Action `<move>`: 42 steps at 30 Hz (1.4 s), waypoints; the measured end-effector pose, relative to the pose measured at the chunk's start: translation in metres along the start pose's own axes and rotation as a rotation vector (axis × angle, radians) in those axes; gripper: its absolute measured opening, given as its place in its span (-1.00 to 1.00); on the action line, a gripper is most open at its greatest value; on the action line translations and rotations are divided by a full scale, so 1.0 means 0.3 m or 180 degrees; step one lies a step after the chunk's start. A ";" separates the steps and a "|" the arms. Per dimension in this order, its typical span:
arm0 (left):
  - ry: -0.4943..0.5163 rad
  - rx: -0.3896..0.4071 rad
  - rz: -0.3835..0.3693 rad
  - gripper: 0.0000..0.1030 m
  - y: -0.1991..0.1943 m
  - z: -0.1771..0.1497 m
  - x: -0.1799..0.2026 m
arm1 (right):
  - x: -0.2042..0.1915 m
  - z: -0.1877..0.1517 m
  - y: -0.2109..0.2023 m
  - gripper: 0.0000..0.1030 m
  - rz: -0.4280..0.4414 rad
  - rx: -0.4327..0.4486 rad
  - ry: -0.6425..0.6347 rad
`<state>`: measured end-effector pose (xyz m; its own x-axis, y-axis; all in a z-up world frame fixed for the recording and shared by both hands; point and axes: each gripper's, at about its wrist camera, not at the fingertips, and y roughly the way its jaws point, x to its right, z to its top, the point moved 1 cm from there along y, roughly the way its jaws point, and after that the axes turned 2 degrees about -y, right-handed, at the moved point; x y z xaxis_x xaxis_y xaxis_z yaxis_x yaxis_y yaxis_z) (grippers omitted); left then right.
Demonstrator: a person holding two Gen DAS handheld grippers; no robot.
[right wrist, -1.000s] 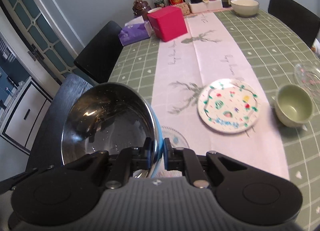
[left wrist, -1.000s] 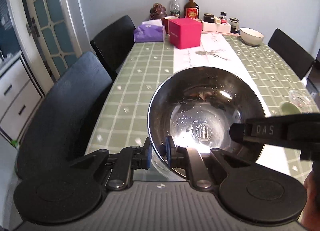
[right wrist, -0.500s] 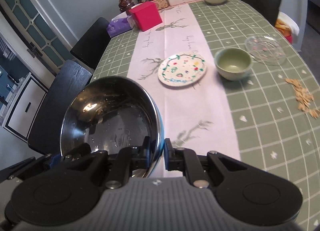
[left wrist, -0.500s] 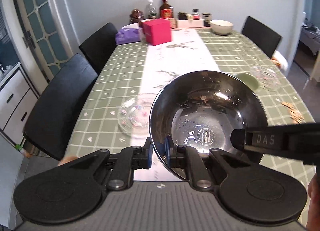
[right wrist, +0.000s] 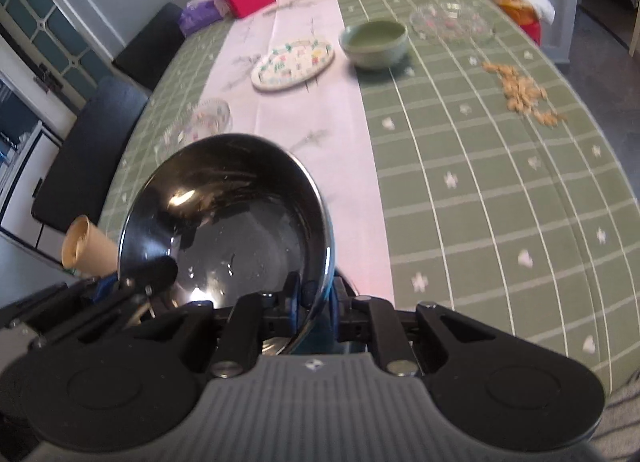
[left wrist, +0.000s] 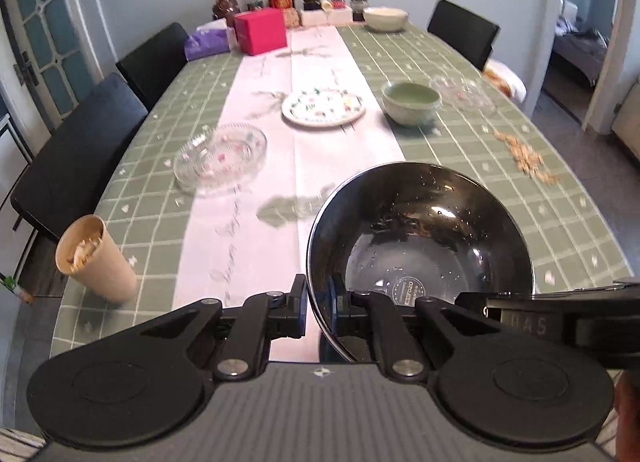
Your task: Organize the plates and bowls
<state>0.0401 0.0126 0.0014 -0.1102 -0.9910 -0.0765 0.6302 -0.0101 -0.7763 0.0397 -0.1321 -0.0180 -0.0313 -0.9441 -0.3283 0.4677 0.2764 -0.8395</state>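
Observation:
A large steel bowl point(left wrist: 420, 238) is held in the air above the near end of the table. My left gripper point(left wrist: 318, 302) is shut on its left rim. My right gripper point(right wrist: 316, 300) is shut on the right rim of the steel bowl point(right wrist: 232, 214). On the table lie a patterned plate point(left wrist: 323, 107), a green bowl point(left wrist: 411, 102), a glass dish point(left wrist: 221, 158) at the left and a second glass dish point(left wrist: 464, 95) at the right. A white bowl point(left wrist: 385, 18) stands at the far end.
A paper cup point(left wrist: 94, 258) with scraps stands near the left front corner. Scattered nuts point(left wrist: 524, 158) lie at the right. A pink box point(left wrist: 260, 30), a tissue pack, bottles and jars stand at the far end. Black chairs point(left wrist: 76, 158) line the left side.
Both grippers and the steel bowl have pulled back toward the near end of the table. More of the table shows now, including the paper cup and the left glass dish.

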 end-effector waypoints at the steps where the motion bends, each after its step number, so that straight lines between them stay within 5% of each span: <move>1: 0.0035 -0.0021 0.0007 -0.78 0.003 -0.016 0.011 | 0.004 -0.018 0.006 -0.75 -0.0013 -0.0033 -0.0008; 23: 0.0124 -0.0084 -0.0002 -0.73 0.024 -0.096 0.008 | 0.012 -0.059 0.047 -0.74 -0.0044 -0.0215 -0.0120; 34: 0.0160 -0.0174 -0.0135 -0.67 0.036 -0.101 0.002 | -0.007 -0.056 0.028 -0.39 -0.0003 -0.0175 -0.0276; 38: 0.0156 -0.0168 -0.0130 -0.68 0.032 -0.104 0.002 | -0.005 -0.059 0.022 -0.41 -0.0010 -0.0163 -0.0267; 42: 0.0247 -0.0048 -0.0084 -0.70 0.004 -0.103 0.019 | 0.014 -0.069 0.026 -0.66 -0.0021 -0.0203 -0.0198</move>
<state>0.0165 0.0111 -0.0193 -0.1861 -0.9770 -0.1036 0.6148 -0.0336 -0.7879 0.0250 -0.1303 -0.0350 0.0217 -0.9547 -0.2967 0.4103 0.2791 -0.8682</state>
